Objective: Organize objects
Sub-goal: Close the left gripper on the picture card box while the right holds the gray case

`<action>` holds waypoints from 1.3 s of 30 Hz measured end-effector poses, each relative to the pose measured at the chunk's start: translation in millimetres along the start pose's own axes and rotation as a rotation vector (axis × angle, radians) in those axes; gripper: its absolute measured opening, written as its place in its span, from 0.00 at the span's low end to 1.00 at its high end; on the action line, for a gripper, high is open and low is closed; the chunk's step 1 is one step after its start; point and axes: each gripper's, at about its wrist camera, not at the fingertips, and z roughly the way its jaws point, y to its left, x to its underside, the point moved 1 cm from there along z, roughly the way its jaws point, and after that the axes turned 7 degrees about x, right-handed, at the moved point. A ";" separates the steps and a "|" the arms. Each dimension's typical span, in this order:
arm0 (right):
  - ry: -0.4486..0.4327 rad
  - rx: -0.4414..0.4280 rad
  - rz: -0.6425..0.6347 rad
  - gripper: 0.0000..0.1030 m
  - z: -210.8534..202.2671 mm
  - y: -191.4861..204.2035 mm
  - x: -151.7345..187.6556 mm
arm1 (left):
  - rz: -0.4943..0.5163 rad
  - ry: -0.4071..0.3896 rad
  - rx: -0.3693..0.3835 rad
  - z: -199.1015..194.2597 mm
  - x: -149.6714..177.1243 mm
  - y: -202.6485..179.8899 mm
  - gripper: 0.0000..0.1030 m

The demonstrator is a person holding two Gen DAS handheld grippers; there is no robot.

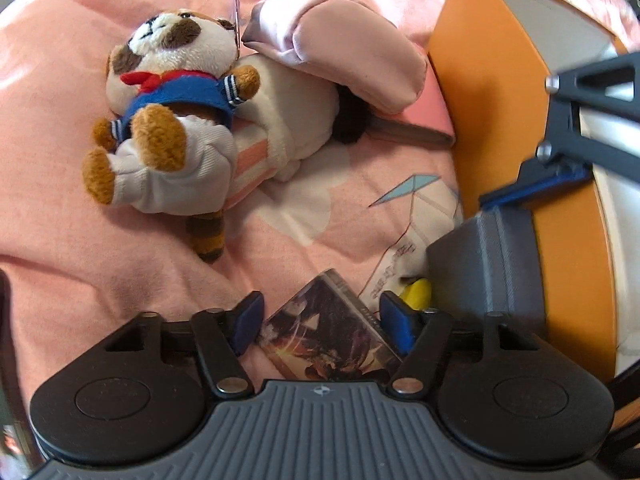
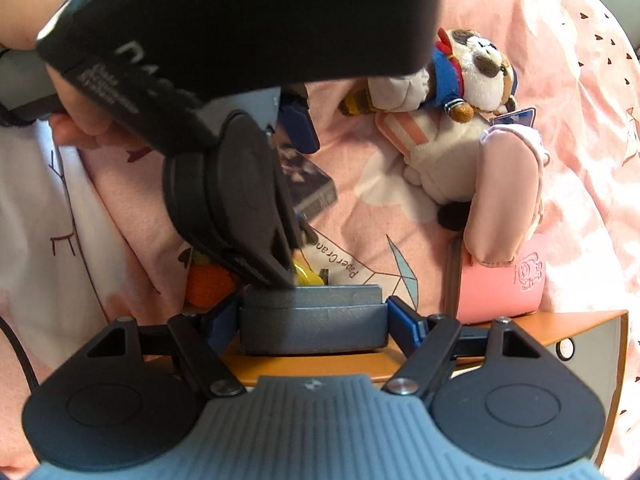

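**Both grippers lowered over a pink bedspread strewn with small objects**

Pink bedspread (image 1: 72, 240), printed with white shapes and a paper-crane line drawing, fills both views as the working surface.

Left gripper (image 1: 322, 322): points steeply down; its jaws stand wide, one blue pad on either side of a card box (image 1: 328, 332) with dark printed artwork. Whether the pads press on the box cannot be told. The box lies flat, its long axis running diagonally, and its near end is cut off by the gripper body. In the right wrist view the same box (image 2: 308, 184) is largely hidden behind the left gripper's housing and the person's hand (image 2: 80, 116).

Right gripper (image 2: 314, 320): jaws wide, straddling a grey block (image 2: 316, 328) that sits on the edge of an orange tray (image 1: 480, 92). The pads lie just beside the block's ends; contact is not clear.

Plush dog (image 1: 168, 100) in a blue sailor top and red neckerchief: lies across a second, cream-and-striped soft toy (image 1: 280, 128), head toward the far edge of the left view. A pink padded pouch (image 1: 348, 60) covers the second toy's upper part and overlaps a pink notebook (image 1: 424, 116) beside the tray.

Partly hidden items: a yellow object (image 1: 418, 294) and an orange object (image 2: 208, 284), both too obscured to identify.
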 end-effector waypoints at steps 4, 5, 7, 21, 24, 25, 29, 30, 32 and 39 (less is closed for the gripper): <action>-0.035 0.024 -0.011 0.75 -7.4 1.8 1.4 | 0.043 -0.006 0.017 -12.8 5.0 0.1 0.65; -0.048 0.026 -0.017 0.75 -8.9 2.7 1.9 | 0.046 -0.005 0.025 -16.9 5.1 1.2 0.63; -0.066 0.017 -0.022 0.75 -12.2 3.6 1.9 | 0.051 -0.003 0.040 -25.5 4.8 4.9 0.58; -0.117 0.001 -0.093 0.75 -2.8 13.2 -17.3 | -0.103 0.036 0.075 -38.1 16.6 36.7 0.45; -0.116 0.005 -0.088 0.75 -4.5 13.7 -16.3 | -0.160 0.019 0.068 -43.1 19.1 37.6 0.45; -0.115 0.006 -0.087 0.75 -5.0 14.3 -16.3 | -0.188 0.014 0.069 -44.9 20.0 39.9 0.46; -0.114 0.013 -0.082 0.75 -5.9 14.9 -13.3 | -0.304 -0.011 0.097 -51.2 23.7 46.2 0.50; -0.114 0.013 -0.078 0.75 -6.2 14.5 -12.9 | -0.312 -0.011 0.102 -52.7 24.6 46.1 0.51; -0.119 0.014 -0.071 0.75 -7.0 14.5 -12.1 | -0.313 -0.007 0.106 -50.0 25.4 43.8 0.56; -0.141 0.024 -0.071 0.75 -5.4 18.0 -10.5 | -0.384 0.006 0.099 -25.9 23.8 38.0 0.67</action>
